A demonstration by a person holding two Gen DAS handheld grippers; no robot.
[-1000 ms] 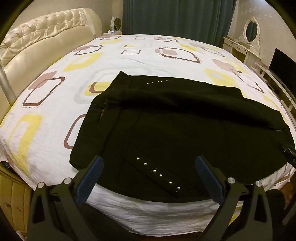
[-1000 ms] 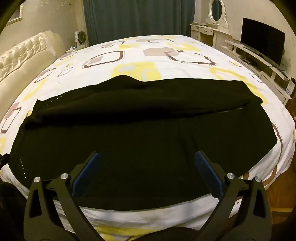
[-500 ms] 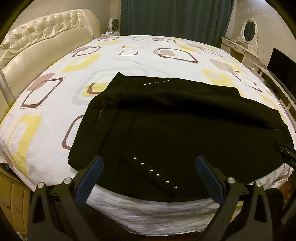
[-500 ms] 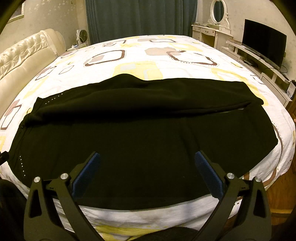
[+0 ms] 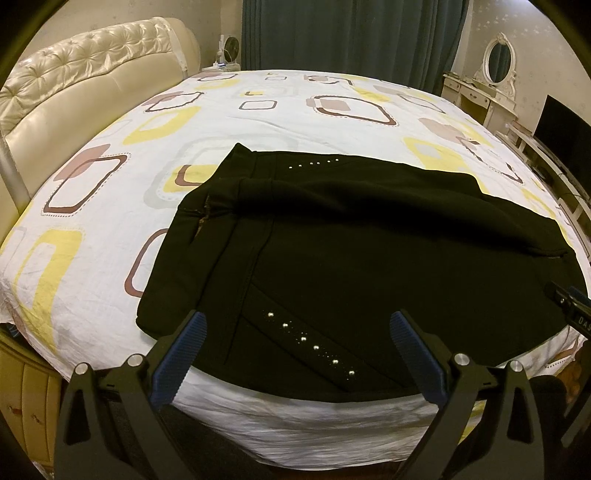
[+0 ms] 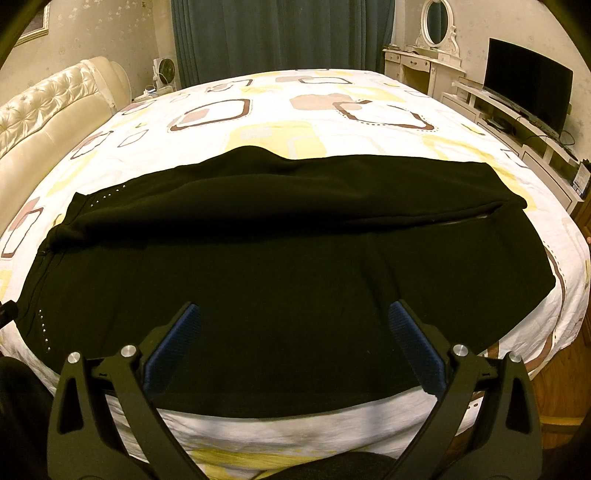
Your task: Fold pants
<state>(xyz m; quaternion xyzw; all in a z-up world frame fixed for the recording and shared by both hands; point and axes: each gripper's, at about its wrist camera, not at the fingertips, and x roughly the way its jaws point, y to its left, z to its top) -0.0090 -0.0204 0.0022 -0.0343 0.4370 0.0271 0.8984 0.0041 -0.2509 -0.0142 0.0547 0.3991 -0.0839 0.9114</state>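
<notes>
Pants: black pants (image 5: 369,258) lie spread on the bed (image 5: 110,221), near its front edge; the long axis runs left to right across both views; the waist end lies to the left, the leg ends to the right
Far leg: the rear leg (image 6: 295,192) lies as a rumpled band along the back of the garment, partly over the near leg; its cuff end reaches the right side of the bed in the right wrist view
Studs: one row of small silver studs (image 5: 310,343) runs diagonally on the near hip; a second, shorter row (image 5: 314,163) sits at the far hip
Left gripper: the left gripper (image 5: 295,328) hangs over the near hip with its blue-padded fingers (image 5: 181,354) spread wide, nothing between them
Right gripper: the right gripper (image 6: 293,321) hangs over the middle of the near leg, fingers (image 6: 413,347) likewise wide apart and holding nothing
Containers: none can be made out on the bed
Left view only: the waist opening and the folded-up waist corner (image 5: 236,184); a bit of the other tool at the right rim
Right view only: the leg ends and the right hem (image 6: 532,258); a television (image 6: 528,96) on a low white cabinet
Both views: cream tufted headboard (image 5: 85,81); dark teal curtain (image 5: 351,37); white dressing table with oval mirror (image 6: 437,22)
</notes>
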